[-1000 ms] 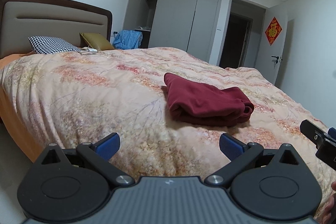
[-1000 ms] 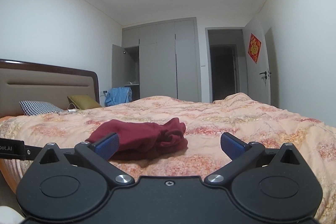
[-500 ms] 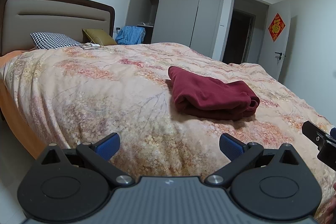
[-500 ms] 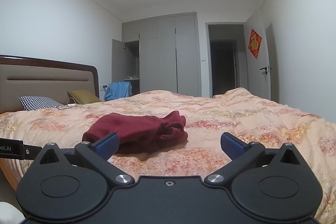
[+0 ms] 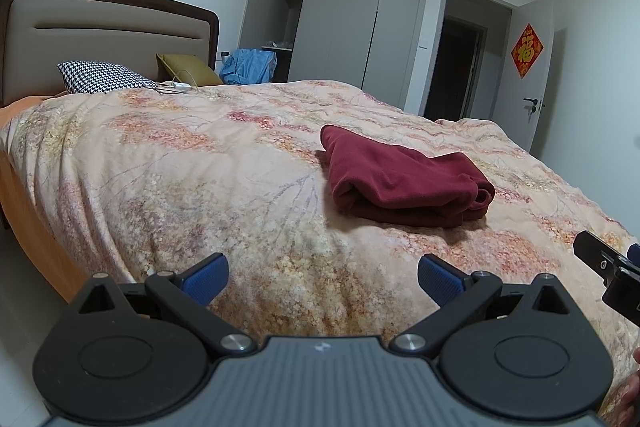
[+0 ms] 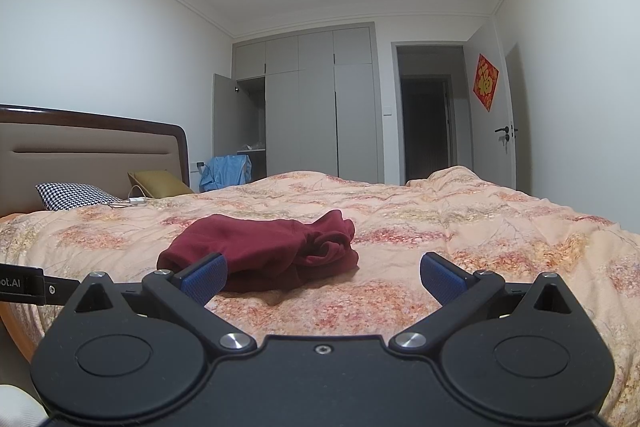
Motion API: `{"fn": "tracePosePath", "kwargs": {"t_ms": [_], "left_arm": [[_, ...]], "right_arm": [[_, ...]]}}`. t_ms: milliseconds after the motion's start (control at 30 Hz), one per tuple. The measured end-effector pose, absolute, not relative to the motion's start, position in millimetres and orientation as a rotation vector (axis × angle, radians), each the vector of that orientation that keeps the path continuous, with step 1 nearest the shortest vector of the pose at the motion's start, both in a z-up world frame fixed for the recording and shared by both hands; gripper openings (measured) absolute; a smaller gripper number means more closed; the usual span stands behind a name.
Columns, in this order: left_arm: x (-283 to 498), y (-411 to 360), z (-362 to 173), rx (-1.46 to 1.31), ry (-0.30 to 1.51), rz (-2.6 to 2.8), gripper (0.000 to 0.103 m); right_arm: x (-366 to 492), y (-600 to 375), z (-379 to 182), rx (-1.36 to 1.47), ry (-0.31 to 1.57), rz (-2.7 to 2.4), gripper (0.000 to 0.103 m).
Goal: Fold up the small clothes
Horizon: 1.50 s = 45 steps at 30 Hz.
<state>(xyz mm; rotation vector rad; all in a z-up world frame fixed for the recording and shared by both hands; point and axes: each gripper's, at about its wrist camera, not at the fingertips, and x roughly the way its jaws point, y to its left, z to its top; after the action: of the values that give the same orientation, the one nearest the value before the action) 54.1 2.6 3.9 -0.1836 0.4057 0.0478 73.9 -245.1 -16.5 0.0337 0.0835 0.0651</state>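
Observation:
A dark red garment (image 5: 404,179) lies folded in a thick bundle on the floral bedspread (image 5: 200,167). It also shows in the right wrist view (image 6: 272,251), with bunched cloth at its right end. My left gripper (image 5: 322,277) is open and empty, held back from the garment above the bed's near edge. My right gripper (image 6: 323,277) is open and empty, low over the bedspread (image 6: 480,227), just short of the garment. Part of the right gripper (image 5: 608,271) shows at the right edge of the left wrist view.
A houndstooth pillow (image 5: 100,77) and an olive cushion (image 5: 188,69) lie by the headboard (image 5: 100,35), with a white charger and cable (image 5: 180,87) near them. Blue clothing (image 5: 250,67) sits by the open wardrobe (image 5: 348,19). A doorway (image 5: 456,67) is at the back right.
Both grippers have drawn back and lowered a little, so the garment sits higher in both views. Both stay open. The garment has not moved.

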Motion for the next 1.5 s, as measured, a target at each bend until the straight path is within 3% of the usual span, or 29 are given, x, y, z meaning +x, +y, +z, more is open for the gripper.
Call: {"fn": "tracePosePath", "kwargs": {"t_ms": [1500], "left_arm": [[51.9, -3.0, 5.2, -0.136, 0.41, 0.081, 0.103]], "right_arm": [[76.0, -245.2, -16.4, 0.034, 0.088, 0.066, 0.103]]}}
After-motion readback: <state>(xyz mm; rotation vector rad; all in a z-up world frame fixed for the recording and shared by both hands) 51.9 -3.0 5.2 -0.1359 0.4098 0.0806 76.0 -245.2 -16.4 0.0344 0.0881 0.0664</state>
